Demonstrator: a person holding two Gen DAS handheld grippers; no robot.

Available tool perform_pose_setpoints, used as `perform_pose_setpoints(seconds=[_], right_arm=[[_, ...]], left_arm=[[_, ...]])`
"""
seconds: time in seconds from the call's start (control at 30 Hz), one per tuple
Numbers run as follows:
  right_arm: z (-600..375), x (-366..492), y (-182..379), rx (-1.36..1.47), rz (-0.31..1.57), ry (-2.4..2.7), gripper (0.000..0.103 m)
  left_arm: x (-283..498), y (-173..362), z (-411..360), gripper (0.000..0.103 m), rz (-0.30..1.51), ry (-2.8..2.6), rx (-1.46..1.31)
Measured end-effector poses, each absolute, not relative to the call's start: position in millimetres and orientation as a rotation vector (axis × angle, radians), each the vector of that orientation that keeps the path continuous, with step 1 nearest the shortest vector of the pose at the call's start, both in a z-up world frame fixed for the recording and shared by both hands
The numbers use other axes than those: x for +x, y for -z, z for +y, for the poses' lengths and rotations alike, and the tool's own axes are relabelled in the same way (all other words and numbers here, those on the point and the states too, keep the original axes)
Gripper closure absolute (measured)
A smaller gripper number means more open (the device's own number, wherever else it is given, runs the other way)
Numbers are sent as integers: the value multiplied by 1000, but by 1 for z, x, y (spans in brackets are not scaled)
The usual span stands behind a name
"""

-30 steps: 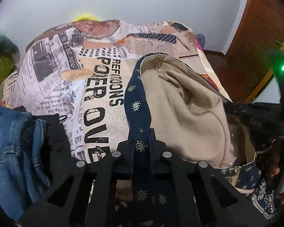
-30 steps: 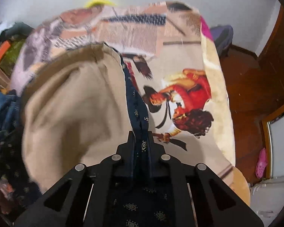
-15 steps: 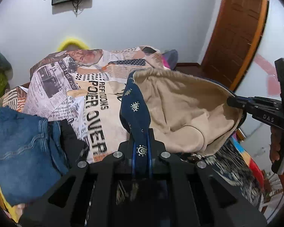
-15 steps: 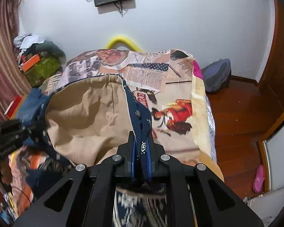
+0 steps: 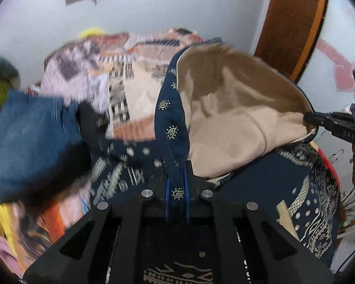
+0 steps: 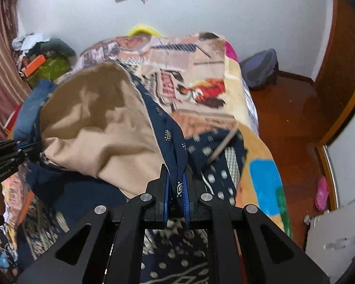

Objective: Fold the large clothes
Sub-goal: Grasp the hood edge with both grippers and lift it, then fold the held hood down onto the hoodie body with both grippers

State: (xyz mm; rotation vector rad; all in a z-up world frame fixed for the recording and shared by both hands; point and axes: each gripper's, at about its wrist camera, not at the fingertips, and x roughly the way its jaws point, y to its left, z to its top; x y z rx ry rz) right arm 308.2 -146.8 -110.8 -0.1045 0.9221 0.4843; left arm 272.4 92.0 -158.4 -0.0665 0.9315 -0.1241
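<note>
A large navy garment with a pale printed pattern and a tan lining [image 5: 236, 108] [image 6: 99, 127] hangs stretched between both grippers above the bed. My left gripper [image 5: 177, 184] is shut on its navy hem, which runs up between the fingers. My right gripper [image 6: 177, 184] is shut on the other end of that hem. The right gripper shows at the right edge of the left wrist view [image 5: 329, 123], pinching the cloth; the left gripper shows at the left edge of the right wrist view [image 6: 19, 151]. The lining faces the cameras and billows between them.
The bed wears a newspaper-print cover [image 6: 196, 71] [image 5: 120, 75]. Blue jeans [image 5: 30, 137] and a dark item lie on its left part. A wooden door [image 5: 293, 21], a bag on the wood floor [image 6: 260, 71], a pink shoe [image 6: 321, 191] and a clutter pile [image 6: 42, 59] surround it.
Both grippers have pulled back from the bed and risen a little, keeping their hold. The garment has lifted off the cover and spread between them, with more of its patterned side hanging below.
</note>
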Motion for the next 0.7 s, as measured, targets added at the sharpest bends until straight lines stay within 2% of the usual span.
perform_pose_setpoints(seconds=[0.23,0.37,0.47,0.53,0.6,0.67,0.7], right_arm=[[-151,308,151,-113,991,-448,94],[-145,302,145,-172,956,-446,94],[-139,296,136,-232,942,-452,91],[-138,293,130,-255,939,-450,87],[-137,291,123,-259,926,-452,81],[-135,293,113,-236,901,-466,72],[-135,293,109,-223,888,-475,64]], left_arm=[[269,209,99,93,1039,99,-115],[266,207,95,91,1028,97,-81],[265,198,89,78,1017,95,-16],[265,190,88,55,997,91,12],[265,181,89,49,970,89,19],[268,172,90,49,955,96,15],[271,167,91,49,949,99,9]])
